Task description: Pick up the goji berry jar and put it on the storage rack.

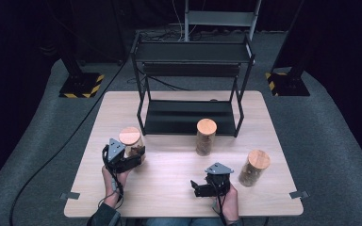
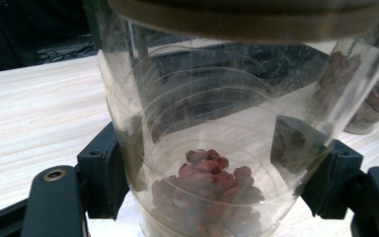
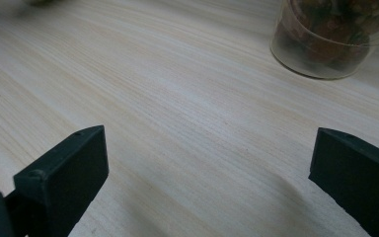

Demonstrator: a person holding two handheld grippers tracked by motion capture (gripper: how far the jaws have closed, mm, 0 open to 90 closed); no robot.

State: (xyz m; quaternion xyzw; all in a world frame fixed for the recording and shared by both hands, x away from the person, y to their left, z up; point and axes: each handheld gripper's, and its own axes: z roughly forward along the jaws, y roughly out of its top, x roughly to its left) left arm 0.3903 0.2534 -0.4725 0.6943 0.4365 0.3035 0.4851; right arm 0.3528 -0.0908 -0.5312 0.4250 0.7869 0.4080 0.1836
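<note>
No readable text, labels, brands or nos. anywhere. Only sign-like marks: yellow-and-black hazard stripes on the two black stand bases on the grey carpet, one (image 1: 81, 85) at approx. 10 o'clock from the light wooden table (image 1: 179, 188), the other (image 1: 287, 83) at approx. 2 o'clock. Both are stripes w/o lettering.

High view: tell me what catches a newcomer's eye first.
Three clear jars with wooden lids stand on the pale wooden table. The left gripper is shut on the left jar; the middle jar stands before the black shelf rack, and the right jar stands beyond the open right gripper.
</note>
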